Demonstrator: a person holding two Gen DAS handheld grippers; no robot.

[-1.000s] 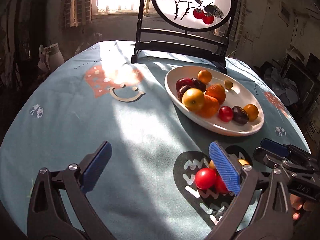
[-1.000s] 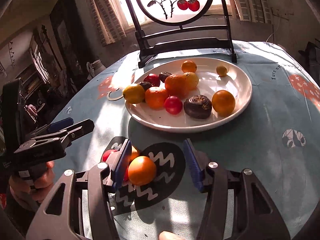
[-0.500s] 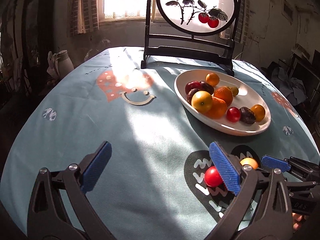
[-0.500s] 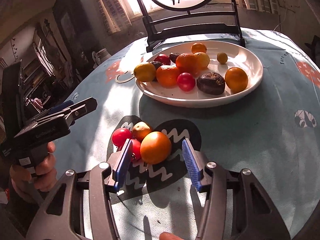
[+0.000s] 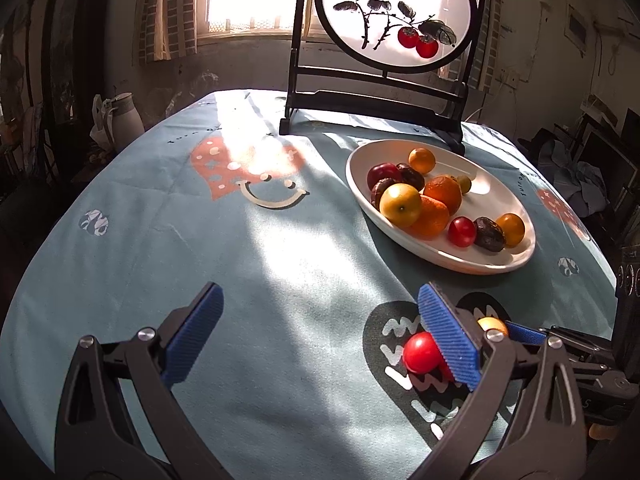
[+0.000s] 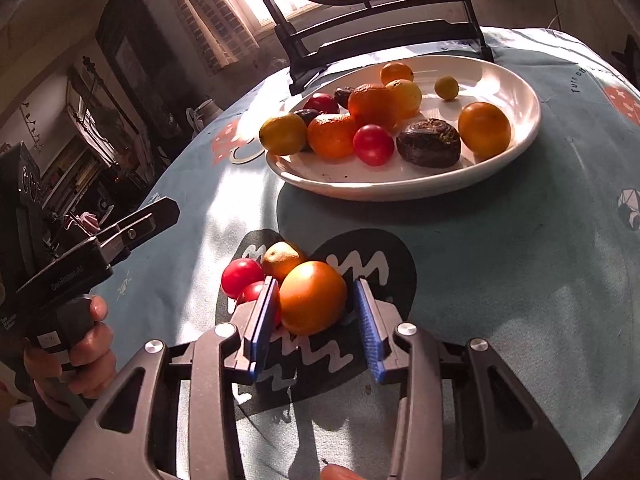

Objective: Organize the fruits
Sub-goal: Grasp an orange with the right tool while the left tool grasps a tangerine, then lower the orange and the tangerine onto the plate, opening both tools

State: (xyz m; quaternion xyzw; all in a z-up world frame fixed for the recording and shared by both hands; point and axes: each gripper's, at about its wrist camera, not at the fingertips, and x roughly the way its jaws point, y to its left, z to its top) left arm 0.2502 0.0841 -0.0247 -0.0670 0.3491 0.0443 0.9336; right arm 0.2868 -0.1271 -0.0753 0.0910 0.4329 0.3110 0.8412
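Right gripper [image 6: 316, 318] set at the near edge of the table [image 6: 520, 272], blue pads flanking a large orange [image 6: 313, 297]: left pad against the fruit, right pad just beside it, firm clamping not confirmable. Two red tomatoes [image 6: 241, 277] and a small yellow-orange fruit [image 6: 282, 259] clustered just left of and behind that orange on the dark zigzag print. Left gripper [image 5: 320, 336] spread wide apart over bare cloth, holding nothing; white plate [image 6: 516, 92] of mixed fruit toward the far edge, before a black-framed painted screen [image 5: 394, 16].

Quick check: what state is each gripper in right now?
Left gripper: open, empty.
Right gripper: tongs around the orange, grip not confirmed.
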